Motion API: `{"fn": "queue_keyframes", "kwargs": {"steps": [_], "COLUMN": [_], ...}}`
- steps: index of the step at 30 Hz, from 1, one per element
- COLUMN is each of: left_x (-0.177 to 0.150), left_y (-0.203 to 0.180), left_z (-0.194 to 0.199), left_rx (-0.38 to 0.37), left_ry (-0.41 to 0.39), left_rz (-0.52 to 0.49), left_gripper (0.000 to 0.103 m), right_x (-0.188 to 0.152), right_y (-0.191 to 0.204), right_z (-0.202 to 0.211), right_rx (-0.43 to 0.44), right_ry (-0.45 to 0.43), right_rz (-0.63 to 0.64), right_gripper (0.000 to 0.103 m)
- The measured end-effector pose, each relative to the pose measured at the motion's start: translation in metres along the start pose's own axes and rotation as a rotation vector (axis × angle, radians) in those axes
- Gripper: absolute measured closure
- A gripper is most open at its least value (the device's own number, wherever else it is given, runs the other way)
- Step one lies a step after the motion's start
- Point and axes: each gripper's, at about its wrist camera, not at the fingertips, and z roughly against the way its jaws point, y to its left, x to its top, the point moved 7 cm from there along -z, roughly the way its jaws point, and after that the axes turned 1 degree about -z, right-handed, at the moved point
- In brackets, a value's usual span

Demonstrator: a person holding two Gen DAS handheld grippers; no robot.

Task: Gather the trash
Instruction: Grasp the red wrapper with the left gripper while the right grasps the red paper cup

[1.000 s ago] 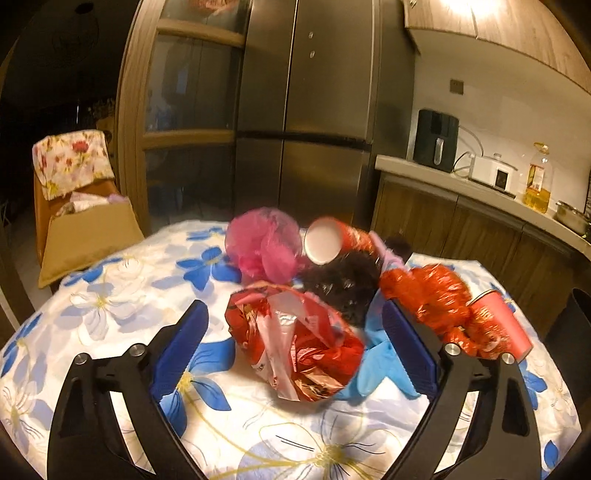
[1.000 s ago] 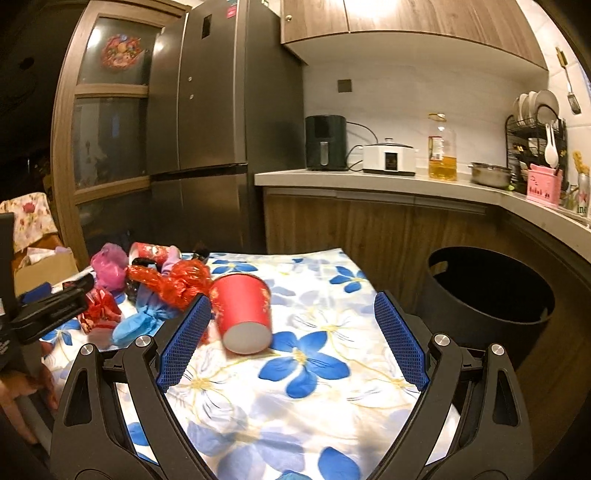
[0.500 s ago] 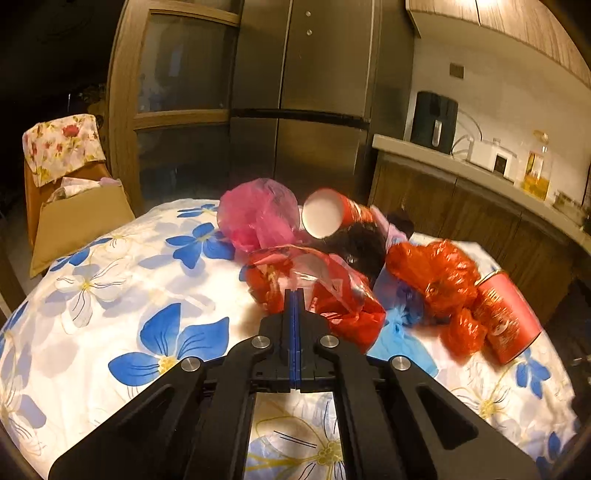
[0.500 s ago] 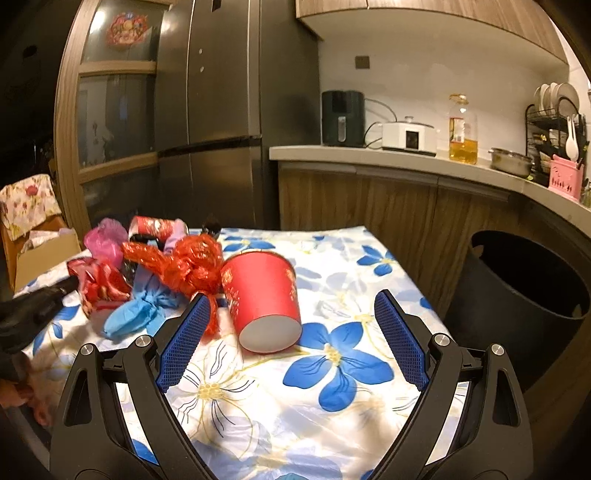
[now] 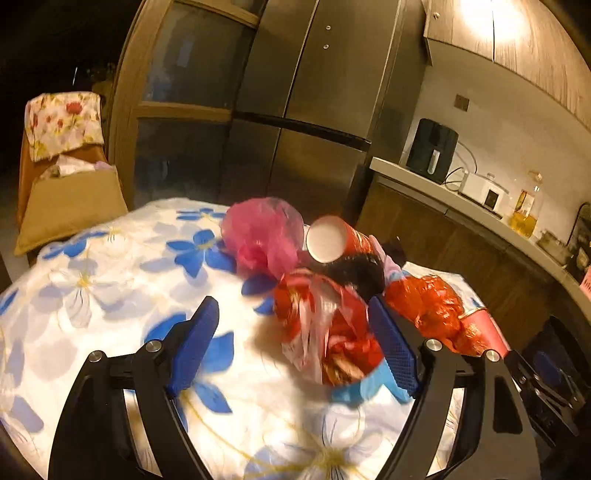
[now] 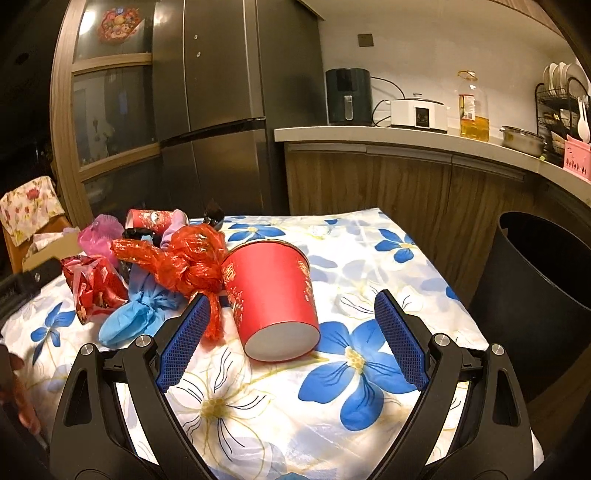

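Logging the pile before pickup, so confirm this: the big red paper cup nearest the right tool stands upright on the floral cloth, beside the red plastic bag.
Not upright. In the right wrist view the red paper cup lies on its side on the floral cloth, white base toward the camera, beside the red plastic bag.

1. Steel refrigerator [image 6: 221, 110] stands against the rear wall, beside a wood-framed glass cabinet [image 6: 107, 110].
2. Kitchen counter [image 6: 406, 134] on wood-fronted units carries an air fryer [image 6: 348, 96], a white cooker [image 6: 419, 114], an oil bottle [image 6: 473, 109] and a dish rack [image 6: 561, 103].
3. Worktop [image 6: 369, 258] wears a blue-flowered cloth.
4. Warm light glows on the upper cabinets [image 5: 491, 22].
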Motion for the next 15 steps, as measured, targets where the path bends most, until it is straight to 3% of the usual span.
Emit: {"fn": "queue_keyframes", "kwargs": {"steps": [4,6,9,11,15], "left_x": [-0.005,-0.012,-0.017,-0.019,-0.017], "left_y": [-0.004,-0.002,-0.004,-0.01,-0.01], "left_z": [-0.028,-0.038,-0.046,-0.047,-0.038], "left_rx": [0.03,0.024,-0.042,-0.034,-0.025], "left_ry": [0.079,0.126,0.161,0.16,0.124], "left_rz": [-0.028,-0.014,0.007,-0.026,-0.022], "left_gripper": [0.025,0.032,0.059,0.08,0.092], "right_x": [0.002,0.001,-0.001,-0.001,-0.003], "right_y": [0.001,0.003,0.003,0.003,0.005], "right_z": [-0.001,-0.004,-0.008,-0.01,-0.014], "right_rx": [0.006,0.007,0.009,0.012,0.017], "right_ry": [-0.004,0.002,0.014,0.018,0.032], "right_rz": [-0.001,0.001,0.0,-0.001,0.005], "right_gripper": [0.014,0.014,0.014,0.014,0.014]}}
